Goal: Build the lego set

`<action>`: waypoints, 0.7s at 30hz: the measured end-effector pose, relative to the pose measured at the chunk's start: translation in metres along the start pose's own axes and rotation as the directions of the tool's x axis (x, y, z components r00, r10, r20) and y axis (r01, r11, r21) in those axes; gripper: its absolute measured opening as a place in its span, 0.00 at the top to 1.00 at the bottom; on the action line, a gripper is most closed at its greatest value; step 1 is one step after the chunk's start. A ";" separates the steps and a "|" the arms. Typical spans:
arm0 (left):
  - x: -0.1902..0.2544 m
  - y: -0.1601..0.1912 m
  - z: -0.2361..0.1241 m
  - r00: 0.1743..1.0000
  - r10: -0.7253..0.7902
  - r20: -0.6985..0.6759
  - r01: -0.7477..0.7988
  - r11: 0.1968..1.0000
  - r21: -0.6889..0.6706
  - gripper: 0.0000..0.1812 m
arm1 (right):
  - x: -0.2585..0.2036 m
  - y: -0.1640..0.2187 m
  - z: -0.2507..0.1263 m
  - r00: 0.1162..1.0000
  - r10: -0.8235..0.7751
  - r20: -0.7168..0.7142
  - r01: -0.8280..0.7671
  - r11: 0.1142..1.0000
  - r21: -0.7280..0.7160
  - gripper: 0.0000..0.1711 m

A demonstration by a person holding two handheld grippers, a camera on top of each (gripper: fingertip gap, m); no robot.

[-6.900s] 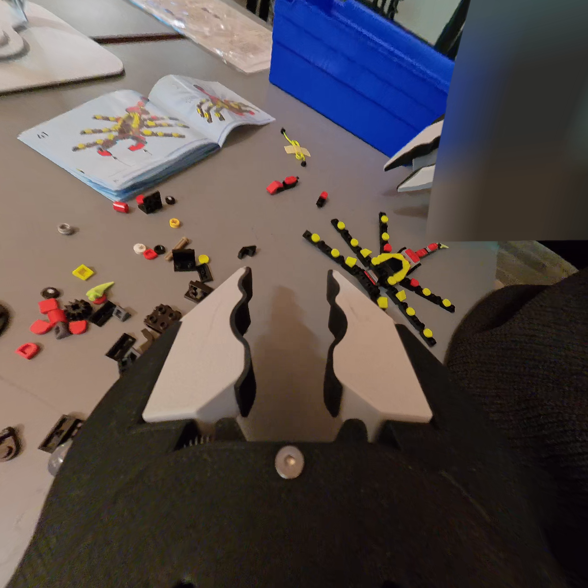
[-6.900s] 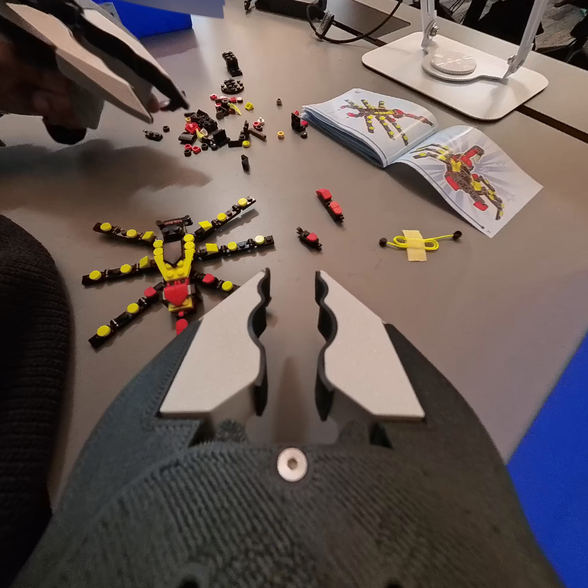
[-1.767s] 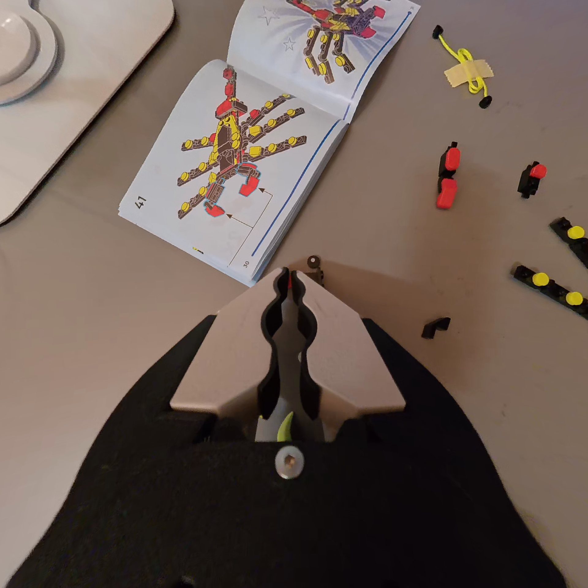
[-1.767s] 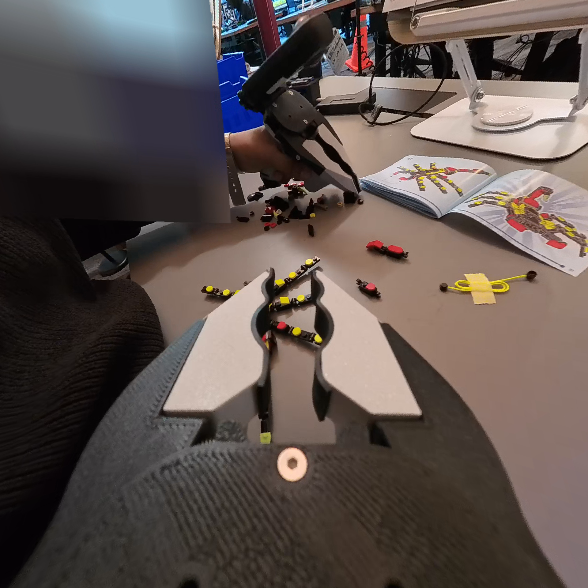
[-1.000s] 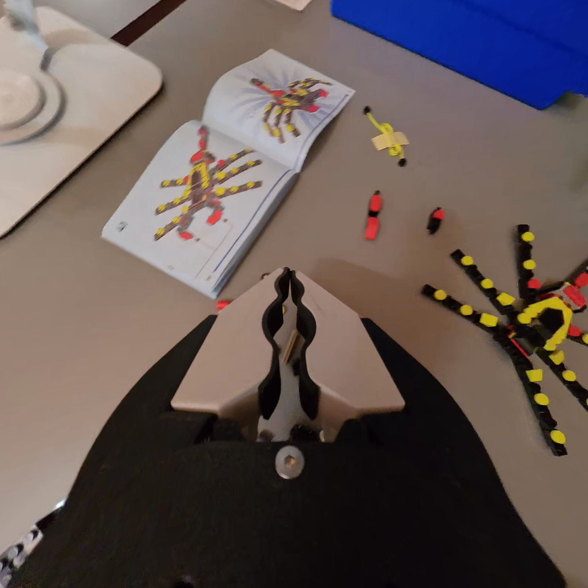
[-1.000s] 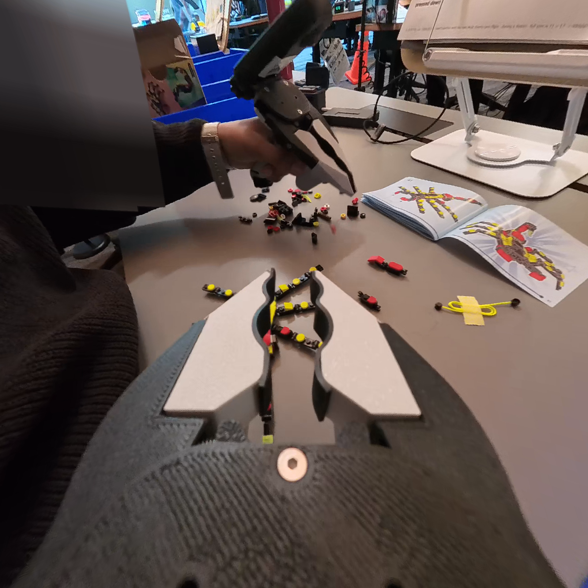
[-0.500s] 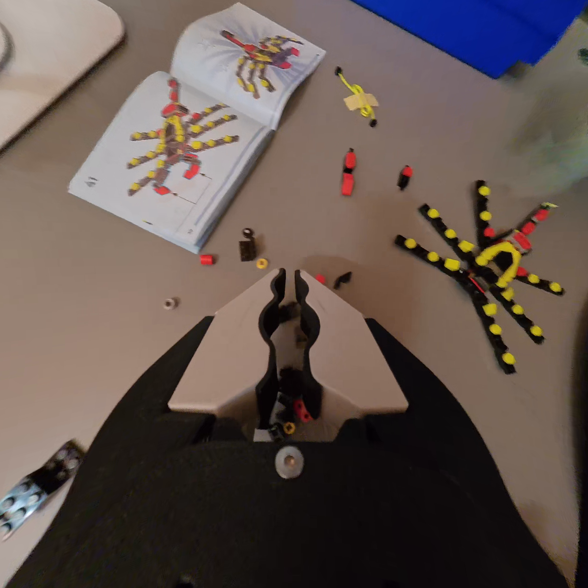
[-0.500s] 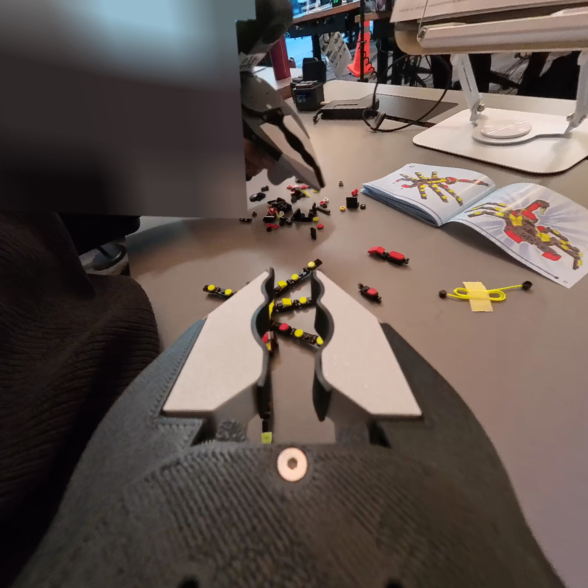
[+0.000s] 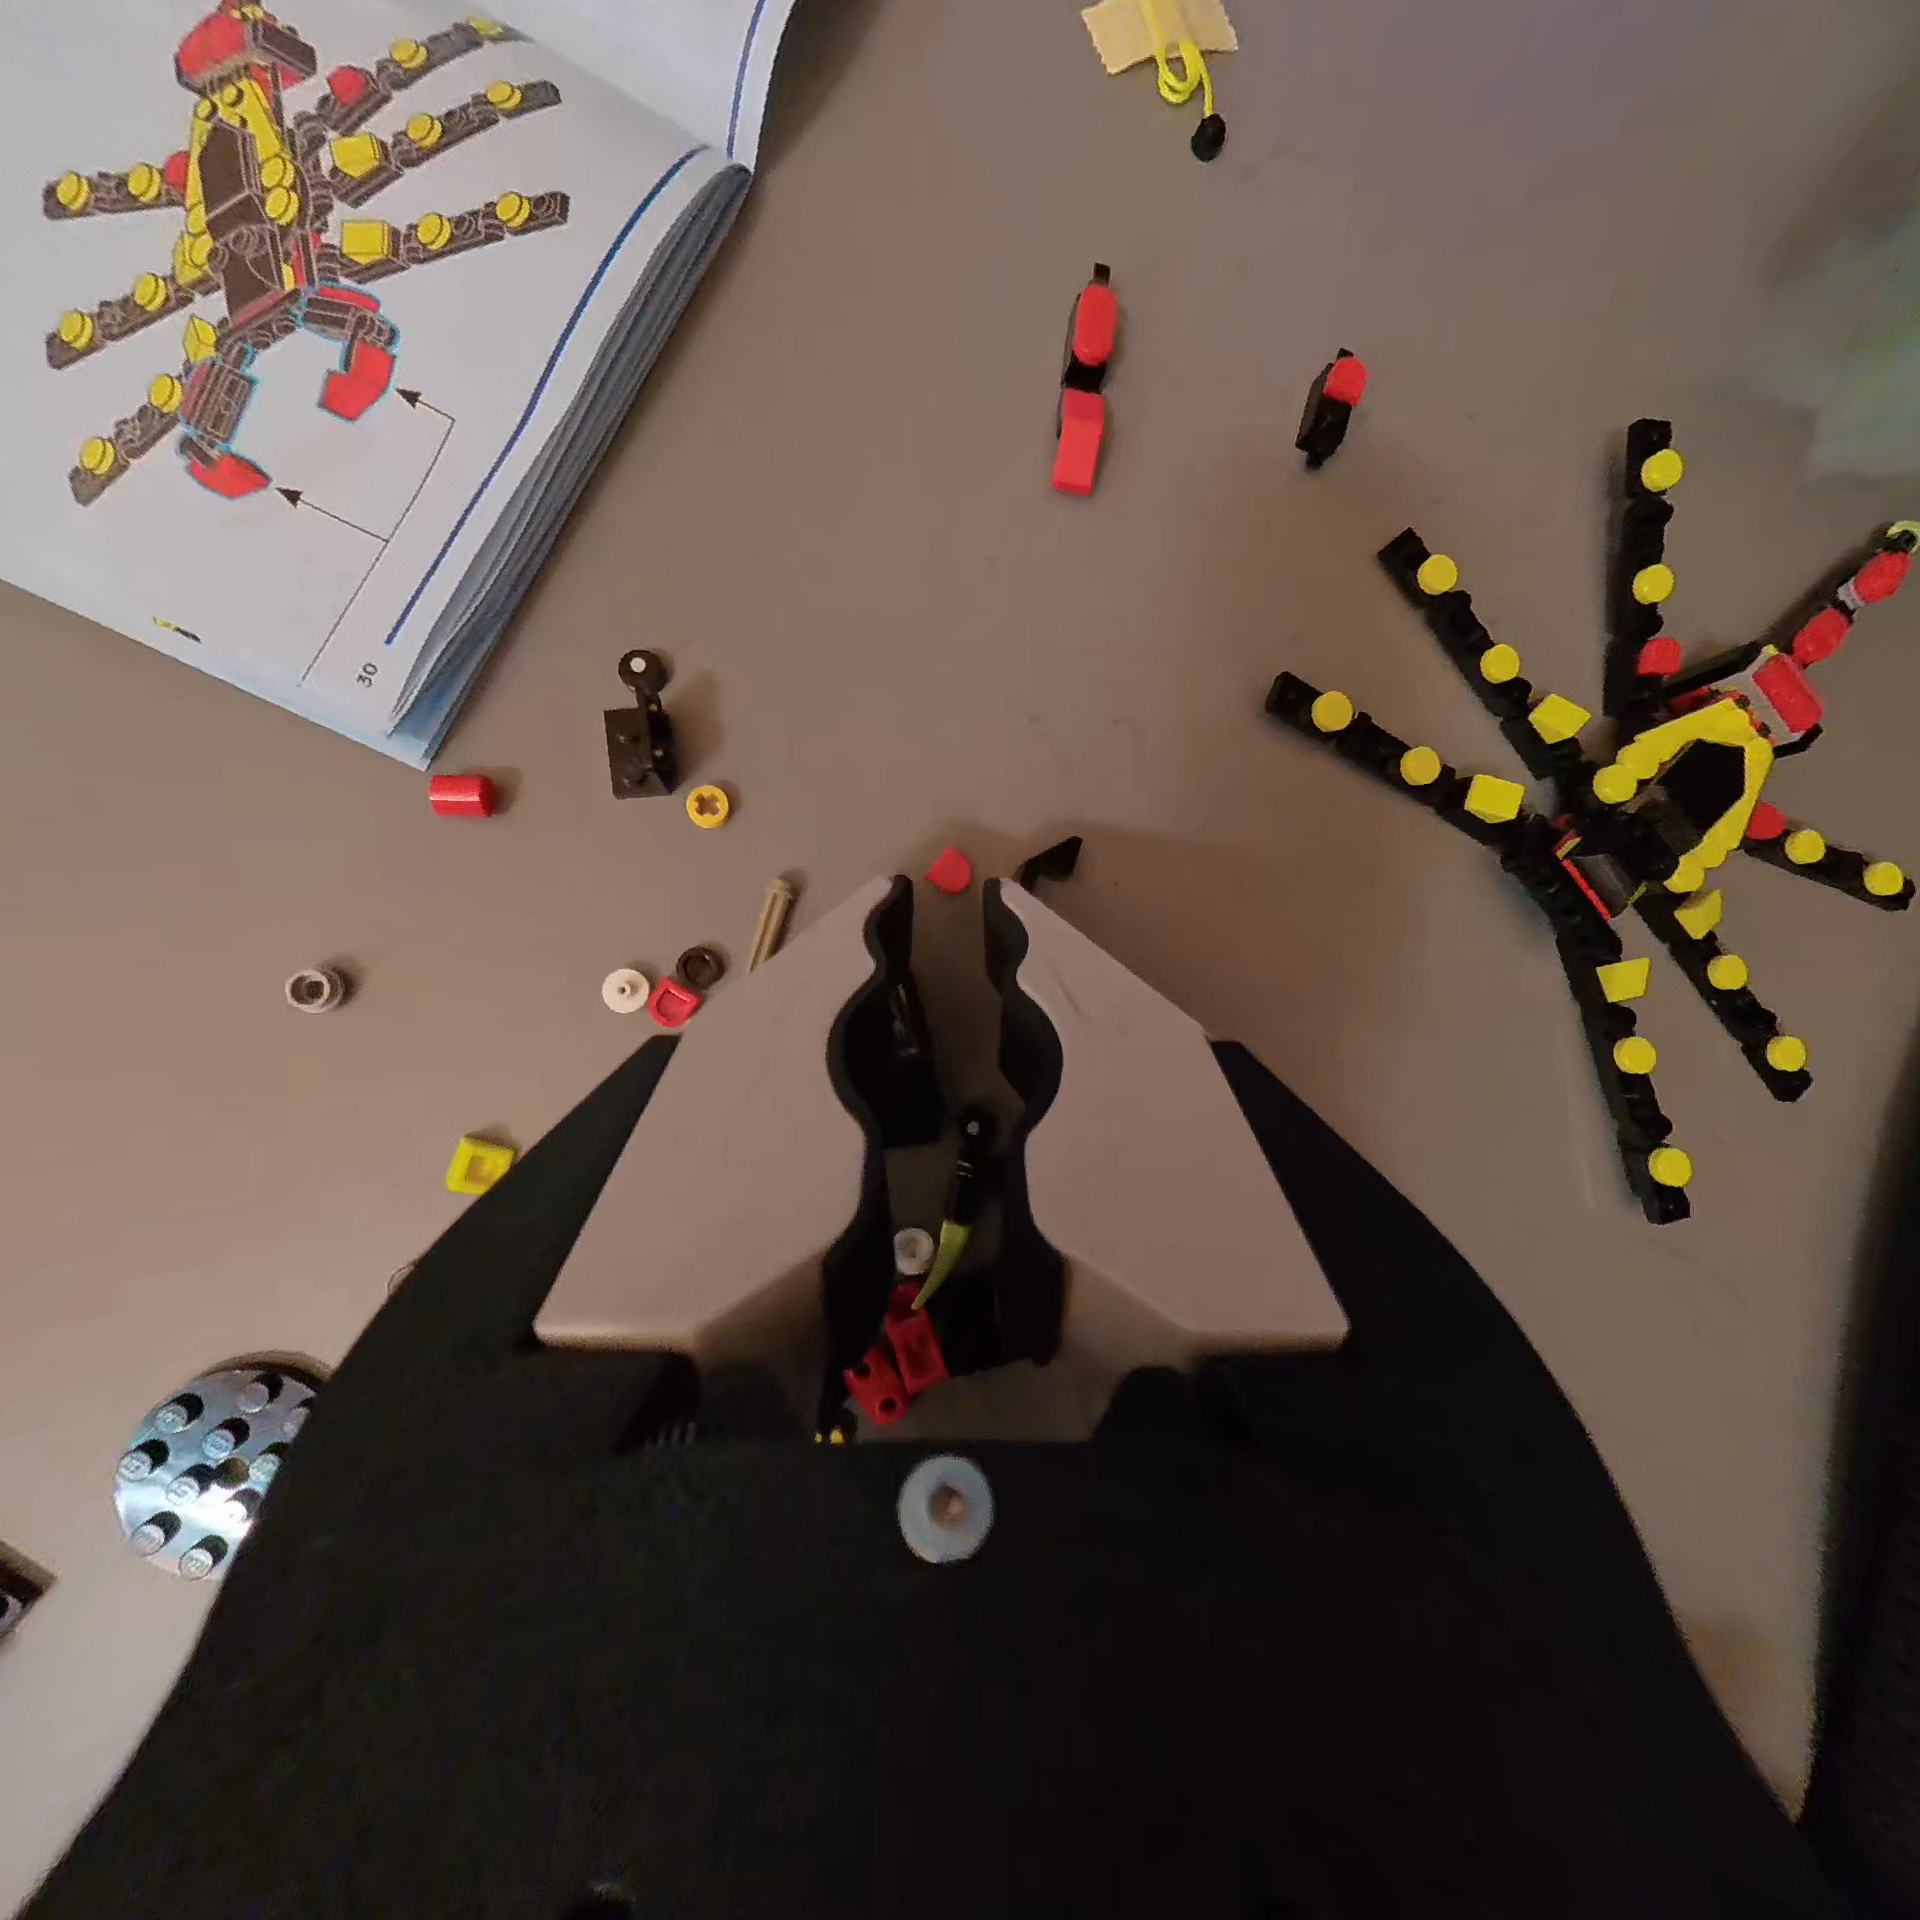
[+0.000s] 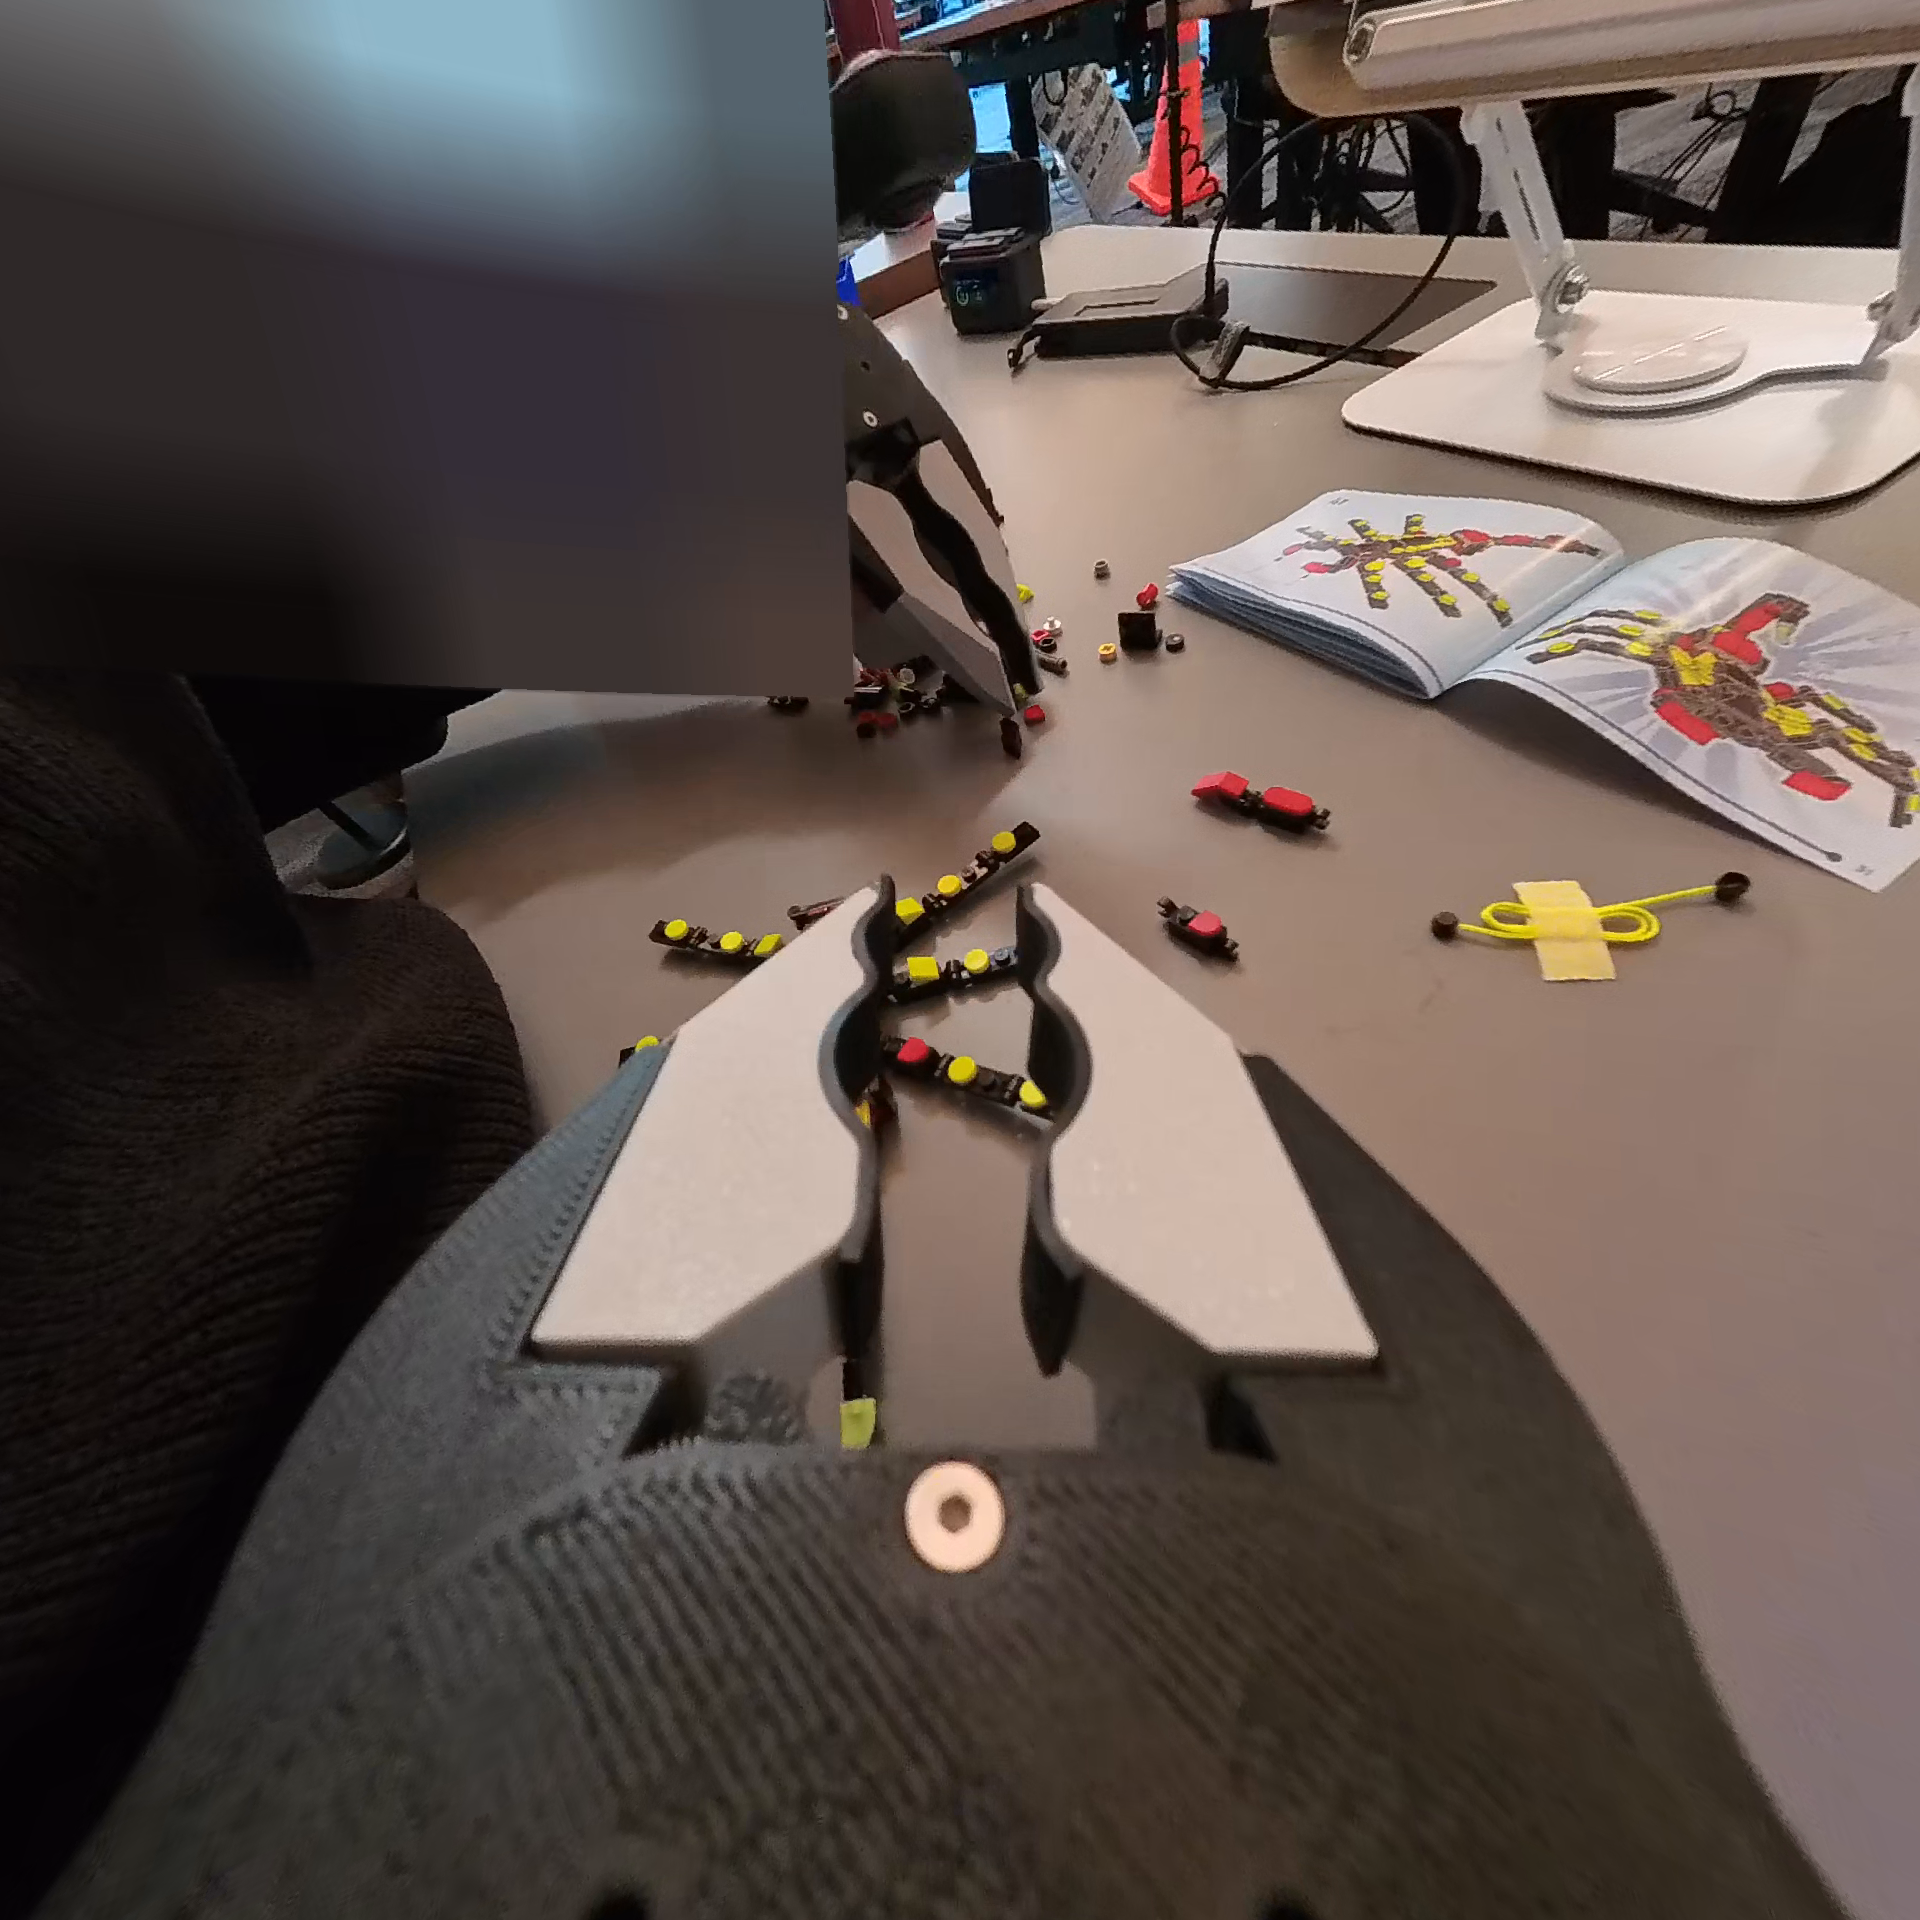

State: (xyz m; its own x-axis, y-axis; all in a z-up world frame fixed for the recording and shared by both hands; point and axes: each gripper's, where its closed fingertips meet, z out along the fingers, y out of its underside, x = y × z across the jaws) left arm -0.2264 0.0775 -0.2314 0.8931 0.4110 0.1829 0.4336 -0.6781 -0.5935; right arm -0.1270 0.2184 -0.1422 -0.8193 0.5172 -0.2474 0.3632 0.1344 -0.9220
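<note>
The black, yellow and red spider model [image 9: 1683, 790] lies on the grey table at the right of the left wrist view. My right gripper [image 10: 956, 899] hovers over it, open and empty, and some legs [image 10: 961, 1070] show between its fingers. My left gripper [image 9: 945, 894] is low over the loose pieces with its jaws slightly apart and nothing between them. A small red piece [image 9: 948, 868] lies just past its tips. The left gripper also shows in the right wrist view [image 10: 1018, 694], tips almost on the table beside the red piece [image 10: 1032, 714].
An open instruction booklet [image 9: 312, 312] lies far left. Nearby lie a red-and-black sub-assembly [image 9: 1081, 395], a small black-red part [image 9: 1330, 405], a taped yellow string [image 10: 1558, 920], a black clip [image 9: 1049, 857] and a silver round plate [image 9: 208, 1465]. A white stand base [image 10: 1631, 395] sits behind. There is about 20 centimetres between the tips of the two grippers.
My left gripper has come down close to the table among the loose pieces and its jaws have parted a little. My right gripper has stayed open over the spider model.
</note>
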 end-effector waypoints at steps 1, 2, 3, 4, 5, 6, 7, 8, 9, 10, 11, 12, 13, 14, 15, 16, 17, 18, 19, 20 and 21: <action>0.001 0.001 0.000 1.000 0.001 -0.004 -0.001 1.000 -0.005 0.95 | 0.000 0.000 0.000 1.000 0.000 0.000 0.000 1.000 0.001 0.88; 0.001 0.001 -0.001 1.000 0.001 -0.003 -0.001 1.000 -0.010 0.96 | 0.000 0.000 0.000 1.000 0.000 -0.001 0.000 1.000 0.000 0.88; 0.001 0.002 -0.001 1.000 0.002 -0.004 -0.002 1.000 -0.016 0.97 | 0.000 0.000 0.000 1.000 0.000 -0.001 0.000 1.000 -0.001 0.88; 0.002 0.002 -0.001 1.000 0.003 -0.008 -0.003 1.000 -0.020 0.98 | 0.000 0.000 0.000 1.000 0.001 -0.002 -0.001 1.000 -0.001 0.88; 0.003 0.002 -0.001 1.000 0.002 -0.011 -0.002 1.000 -0.024 0.98 | 0.001 0.000 0.000 1.000 0.002 -0.002 -0.002 1.000 -0.001 0.88; 0.003 0.002 -0.002 1.000 0.001 -0.012 -0.001 1.000 -0.025 0.98 | 0.001 0.000 0.000 1.000 0.002 -0.002 -0.002 1.000 -0.001 0.88; 0.003 0.003 -0.002 1.000 0.000 -0.012 -0.001 1.000 -0.025 0.98 | 0.001 0.000 0.000 1.000 0.001 -0.003 -0.001 1.000 -0.001 0.88; 0.003 0.003 -0.002 1.000 -0.001 -0.012 0.001 1.000 -0.027 0.98 | 0.001 0.001 0.000 1.000 0.000 -0.003 0.000 1.000 -0.003 0.88; 0.004 0.004 -0.002 1.000 -0.004 -0.015 0.004 1.000 -0.030 0.98 | 0.000 0.001 0.000 1.000 -0.001 -0.003 0.001 1.000 -0.004 0.88; 0.004 0.004 -0.001 1.000 -0.005 -0.018 0.005 1.000 -0.031 0.98 | 0.000 0.001 0.001 1.000 -0.002 -0.003 0.002 1.000 -0.005 0.88; 0.004 0.004 -0.001 1.000 -0.006 -0.018 0.006 0.999 -0.031 0.98 | 0.000 0.001 0.001 1.000 -0.002 -0.003 0.002 1.000 -0.006 0.88; 0.004 0.004 -0.001 1.000 -0.007 -0.017 0.006 0.999 -0.032 0.98 | 0.000 0.001 0.001 1.000 -0.003 -0.003 0.003 1.000 -0.006 0.88; 0.005 0.004 -0.001 1.000 -0.006 -0.018 0.005 0.999 -0.032 0.98 | 0.000 0.001 0.001 1.000 -0.003 -0.003 0.003 1.000 -0.006 0.88; 0.005 0.004 -0.001 1.000 -0.006 -0.018 0.006 0.999 -0.031 0.98 | 0.000 0.001 0.001 1.000 -0.003 -0.004 0.003 1.000 -0.007 0.88; 0.004 0.004 -0.001 1.000 -0.008 -0.016 0.007 0.999 -0.032 0.98 | 0.000 0.001 0.001 1.000 -0.003 -0.004 0.003 1.000 -0.006 0.88; 0.004 0.004 -0.001 1.000 -0.010 -0.016 0.009 0.999 -0.032 0.98 | 0.000 0.001 0.001 1.000 -0.002 -0.004 0.002 1.000 -0.006 0.88; 0.005 0.004 -0.001 1.000 -0.011 -0.019 0.011 0.999 -0.033 0.98 | 0.000 0.001 0.001 1.000 -0.002 -0.004 0.002 1.000 -0.005 0.88; 0.005 0.004 -0.001 1.000 -0.015 -0.020 0.014 0.999 -0.035 0.98 | 0.000 0.001 0.001 1.000 -0.002 -0.004 0.002 1.000 -0.004 0.88; 0.004 0.004 0.000 1.000 -0.017 -0.019 0.016 0.999 -0.036 0.98 | 0.000 0.001 0.001 1.000 -0.001 -0.004 0.001 1.000 -0.004 0.88; 0.004 0.004 0.000 1.000 -0.017 -0.019 0.017 0.999 -0.036 0.98 | 0.000 0.001 0.001 1.000 -0.001 -0.003 0.001 1.000 -0.005 0.88; 0.004 0.004 0.000 1.000 -0.018 -0.019 0.017 0.999 -0.036 0.98 | 0.000 0.001 0.001 1.000 -0.001 -0.003 0.001 1.000 -0.005 0.88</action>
State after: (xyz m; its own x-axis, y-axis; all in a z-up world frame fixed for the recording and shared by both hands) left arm -0.2208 0.0765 -0.2331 0.8874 0.4113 0.2083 0.4528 -0.6922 -0.5620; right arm -0.1274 0.2183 -0.1432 -0.8182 0.5198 -0.2455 0.3645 0.1389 -0.9208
